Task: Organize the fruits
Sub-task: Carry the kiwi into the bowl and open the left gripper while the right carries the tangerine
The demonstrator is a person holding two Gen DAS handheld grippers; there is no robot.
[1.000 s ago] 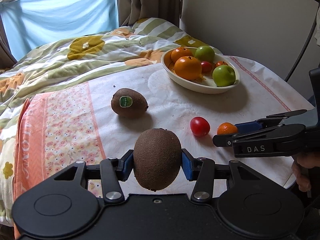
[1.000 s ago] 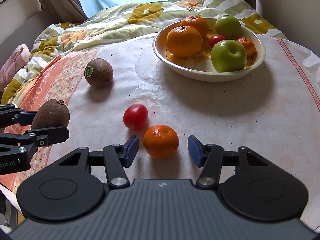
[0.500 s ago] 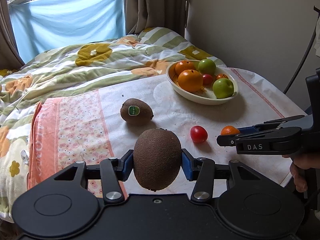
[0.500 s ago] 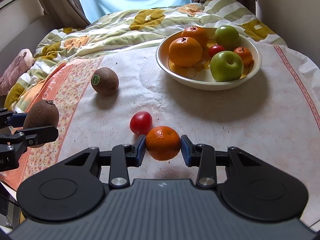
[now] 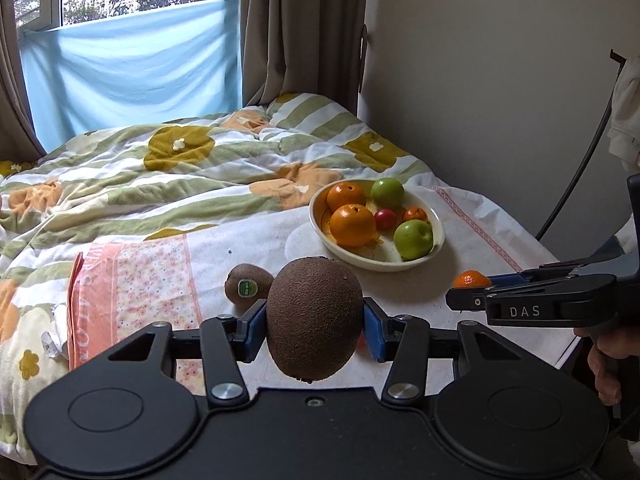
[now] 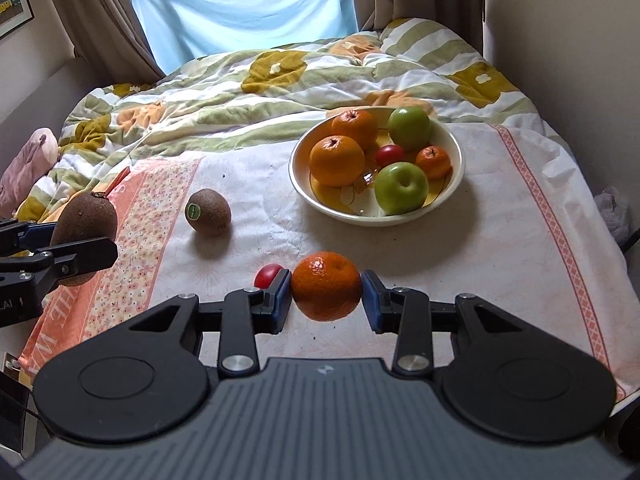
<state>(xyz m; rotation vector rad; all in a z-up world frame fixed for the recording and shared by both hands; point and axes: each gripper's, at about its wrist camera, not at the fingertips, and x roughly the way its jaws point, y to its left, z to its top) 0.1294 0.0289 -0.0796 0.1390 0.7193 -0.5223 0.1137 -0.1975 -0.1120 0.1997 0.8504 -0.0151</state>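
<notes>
Curtained window with blue sheet, quilted bed, pale wall.

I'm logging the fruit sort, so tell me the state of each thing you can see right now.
Left gripper: shut on plain kiwi.
Right gripper: shut on mandarin.
Stickered kiwi: loose on tablecloth.
Red tomato: loose on tablecloth.
Bowl: upright, holds oranges, apples, a mandarin, a red fruit.

Left gripper clamped on a kiwi, right gripper clamped on a mandarin — both angled downward
</notes>
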